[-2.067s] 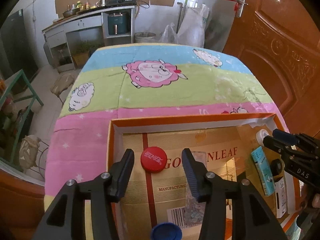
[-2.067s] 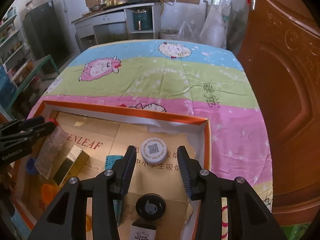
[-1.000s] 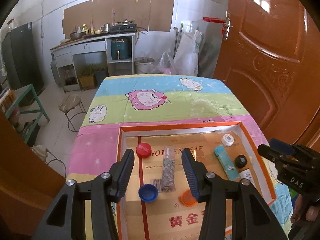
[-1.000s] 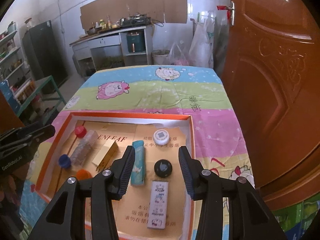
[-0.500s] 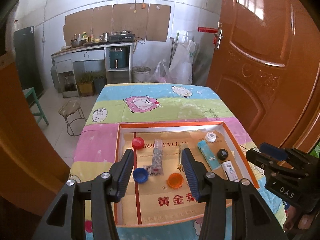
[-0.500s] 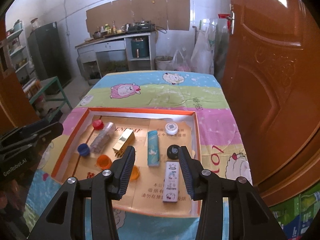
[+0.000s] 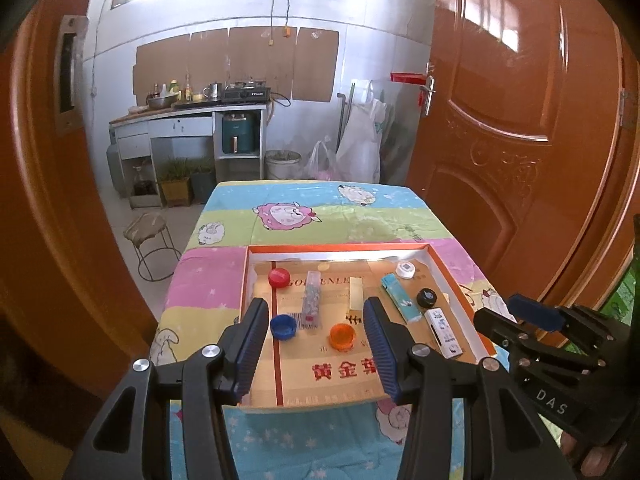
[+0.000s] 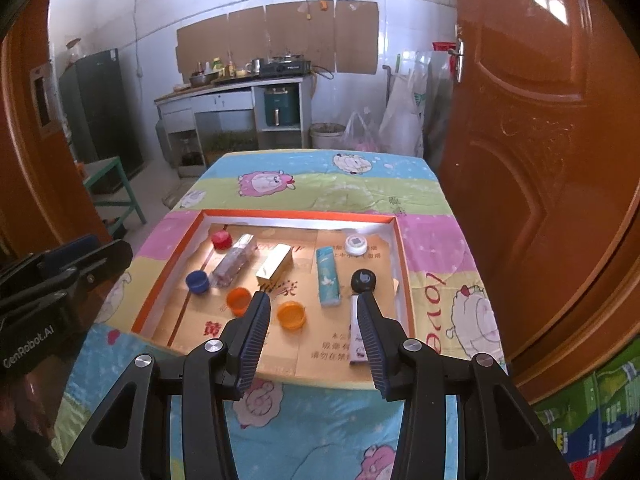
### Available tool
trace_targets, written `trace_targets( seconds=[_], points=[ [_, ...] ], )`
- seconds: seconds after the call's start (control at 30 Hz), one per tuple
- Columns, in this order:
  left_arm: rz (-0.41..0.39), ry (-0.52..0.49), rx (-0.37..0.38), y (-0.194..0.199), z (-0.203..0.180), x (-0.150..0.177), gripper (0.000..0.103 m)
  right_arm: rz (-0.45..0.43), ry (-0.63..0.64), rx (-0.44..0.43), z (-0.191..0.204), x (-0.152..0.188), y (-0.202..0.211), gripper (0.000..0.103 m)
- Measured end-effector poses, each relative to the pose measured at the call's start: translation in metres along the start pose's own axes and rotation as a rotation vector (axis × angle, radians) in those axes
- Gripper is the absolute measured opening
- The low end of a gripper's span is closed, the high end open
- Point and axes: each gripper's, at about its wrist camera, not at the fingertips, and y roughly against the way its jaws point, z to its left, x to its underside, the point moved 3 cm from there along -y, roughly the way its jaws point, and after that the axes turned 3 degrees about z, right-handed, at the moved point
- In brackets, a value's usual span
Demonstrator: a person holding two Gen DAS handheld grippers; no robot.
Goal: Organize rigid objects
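Above tray (image 8: 400,248), left gripper (image 7: 316,344) and right gripper (image 8: 310,334) fingers parted, empty; risk: round orange cap (image 8: 291,315) skids from off-centre pinch.

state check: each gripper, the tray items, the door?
left gripper: open, empty, clear of the tray
right gripper: open, empty
tray: flat on the table, items loose inside
blue cap: hollow side up
orange caps: both hollow side up
red cap: top side up
lighter: lying flat
door: open
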Motion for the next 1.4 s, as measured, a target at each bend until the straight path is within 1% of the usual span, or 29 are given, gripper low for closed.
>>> trace_targets(
  seconds=[0.27, 0.37, 0.53, 0.73, 0.77, 0.87, 0.93, 0.97, 1.03, 1.07, 1.17, 1.3, 1.4],
  points=[
    [-0.03, 0.013, -0.008, 0.025, 0.002, 0.015, 0.049, -0.023, -0.004, 0.018, 0.013, 0.015, 0.023, 0.047],
    [-0.044, 0.021, -0.026, 0.036, 0.002, 0.02, 0.049, -0.034, -0.006, 0.025, 0.017, 0.022, 0.033, 0.047],
    [-0.098, 0.005, -0.083, 0.062, -0.004, 0.031, 0.049, -0.064, -0.01, 0.033, 0.024, 0.033, 0.051, 0.047],
    [-0.159, 0.004, -0.106, 0.093, -0.014, 0.048, 0.049, -0.12, -0.01, 0.054, 0.025, 0.045, 0.079, 0.047],
    [-0.167, 0.006, -0.114, 0.096, -0.014, 0.051, 0.049, -0.132, -0.012, 0.059, 0.025, 0.048, 0.085, 0.047],
    [-0.207, -0.008, -0.185, 0.112, -0.018, 0.062, 0.049, -0.167, -0.016, 0.075, 0.027, 0.056, 0.102, 0.047],
    [-0.22, -0.012, -0.213, 0.12, -0.02, 0.067, 0.049, -0.194, -0.014, 0.081, 0.028, 0.061, 0.115, 0.047],
    [-0.222, -0.008, -0.209, 0.124, -0.021, 0.07, 0.049, -0.205, -0.011, 0.084, 0.029, 0.064, 0.12, 0.047],
    [-0.221, 0.01, -0.169, 0.131, -0.021, 0.075, 0.049, -0.235, -0.004, 0.095, 0.032, 0.07, 0.133, 0.047],
    [-0.222, 0.013, -0.164, 0.134, -0.021, 0.077, 0.049, -0.247, 0.0, 0.098, 0.033, 0.073, 0.138, 0.047],
    [-0.235, 0.004, -0.18, 0.144, -0.024, 0.085, 0.049, -0.28, 0.013, 0.113, 0.038, 0.085, 0.154, 0.047],
    [-0.245, 0.001, -0.159, 0.154, -0.028, 0.095, 0.049, -0.294, 0.003, 0.111, 0.039, 0.099, 0.166, 0.047],
    [-0.249, -0.007, -0.167, 0.159, -0.031, 0.101, 0.049, -0.301, -0.005, 0.114, 0.039, 0.107, 0.174, 0.047]
  ],
)
